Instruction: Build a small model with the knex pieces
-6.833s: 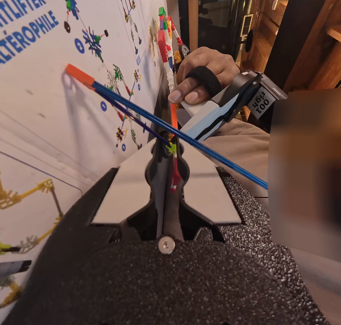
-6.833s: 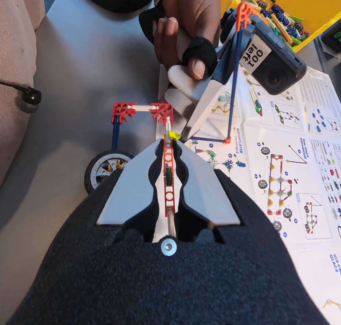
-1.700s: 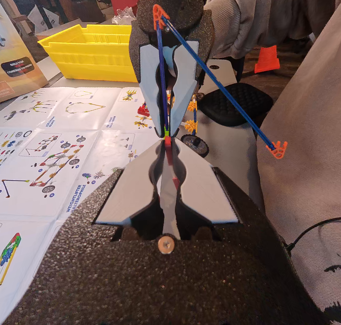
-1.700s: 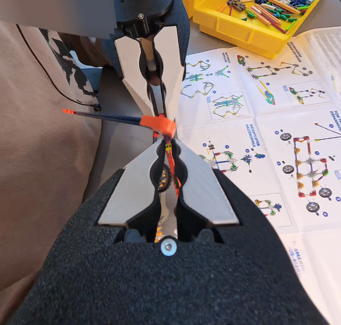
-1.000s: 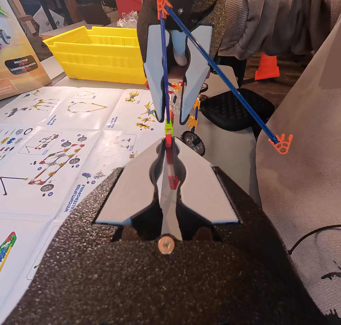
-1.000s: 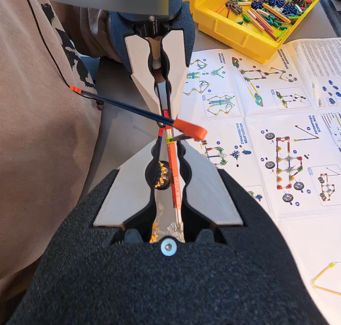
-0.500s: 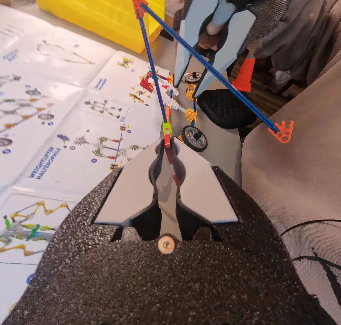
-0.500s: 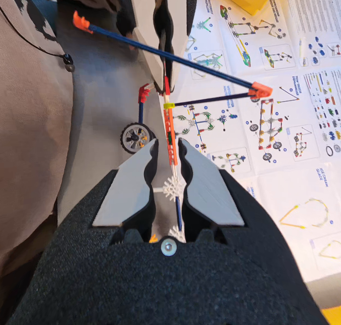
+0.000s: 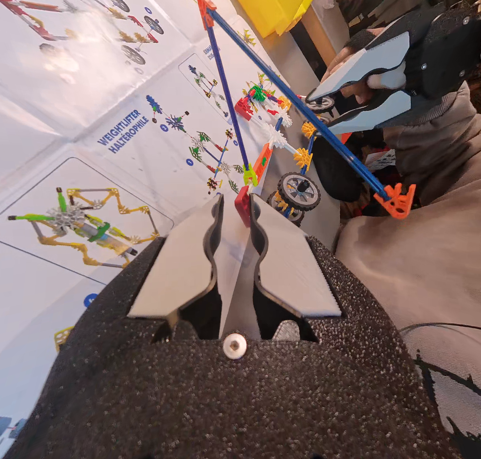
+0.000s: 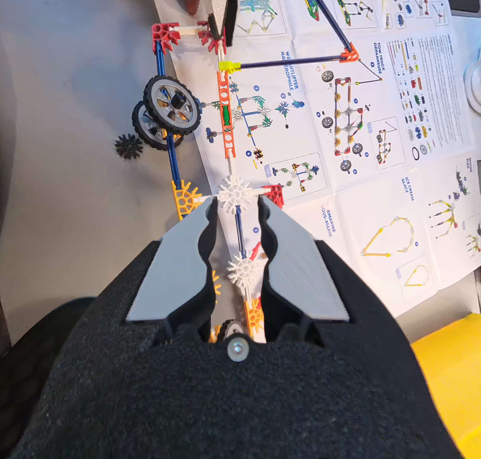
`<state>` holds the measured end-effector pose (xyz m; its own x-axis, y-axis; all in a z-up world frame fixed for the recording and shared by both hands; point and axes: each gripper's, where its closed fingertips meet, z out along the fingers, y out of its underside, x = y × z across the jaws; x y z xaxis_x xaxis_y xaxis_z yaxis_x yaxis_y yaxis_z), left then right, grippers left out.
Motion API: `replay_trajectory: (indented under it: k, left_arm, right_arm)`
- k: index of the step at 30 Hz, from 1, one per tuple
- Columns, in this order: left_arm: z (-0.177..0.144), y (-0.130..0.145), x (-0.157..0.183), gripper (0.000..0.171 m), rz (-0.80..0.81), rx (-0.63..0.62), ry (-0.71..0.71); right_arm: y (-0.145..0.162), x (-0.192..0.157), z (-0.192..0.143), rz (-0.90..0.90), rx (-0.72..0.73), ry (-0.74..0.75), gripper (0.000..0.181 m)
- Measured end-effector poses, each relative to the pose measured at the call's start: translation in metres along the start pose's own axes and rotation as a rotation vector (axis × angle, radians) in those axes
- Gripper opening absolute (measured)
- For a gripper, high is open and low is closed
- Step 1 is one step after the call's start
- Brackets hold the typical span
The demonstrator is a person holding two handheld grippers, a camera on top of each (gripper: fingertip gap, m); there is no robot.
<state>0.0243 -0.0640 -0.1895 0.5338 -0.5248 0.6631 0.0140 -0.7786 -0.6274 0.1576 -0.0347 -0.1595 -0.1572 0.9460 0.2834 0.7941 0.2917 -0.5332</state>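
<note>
A toy vehicle built of rods and connectors lies on the grey table, partly on the instruction sheet point(image 10: 364, 186). It has an orange ladder piece point(image 10: 226, 113), grey wheels point(image 10: 171, 105) and a boom of two blue rods point(image 9: 226, 87) joined by an orange connector point(image 9: 204, 6). My left gripper point(image 9: 236, 198) is open, with the model's red end connector point(image 9: 242, 207) loose between its tips. My right gripper point(image 10: 236, 199) is open over the model's other end, with a white snowflake connector point(image 10: 235, 194) at its tips and a blue rod point(image 10: 239, 227) between the fingers. It also shows open in the left wrist view point(image 9: 318, 114).
A yellow bin point(image 9: 273, 1) stands beyond the sheet; it also shows in the right wrist view point(image 10: 447, 355). A loose black connector point(image 10: 128, 145) lies beside the wheels. A person's beige clothing point(image 9: 390, 264) is close on the right, and a black pad point(image 9: 335, 173) lies behind the wheels. Tip to tip, the grippers are about 15 centimetres apart.
My left gripper has opened off the red connector. The model has come down flat on the table. My right gripper has drawn back along the model and opened wider.
</note>
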Motion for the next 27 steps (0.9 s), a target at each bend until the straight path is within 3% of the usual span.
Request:
replay_trajectory:
  k: [3,8,17,27]
  left_arm:
    - [-0.001,0.001,0.001,0.017,0.02,0.003,0.002]
    - [0.004,0.002,0.004,0.011,0.003,0.006,0.031]
    - [0.005,0.001,0.005,0.009,-0.036,0.024,0.07]
    - [0.004,0.0,0.004,0.008,-0.108,0.038,0.11]
  right_arm:
    - [-0.015,0.005,0.007,-0.025,0.024,-0.03,0.029]
    - [-0.034,-0.001,0.027,-0.041,0.045,-0.203,0.031]
    - [-0.034,-0.009,0.059,-0.046,-0.016,-0.422,0.029]
    - [-0.022,-0.015,0.071,-0.11,-0.053,-0.461,0.01]
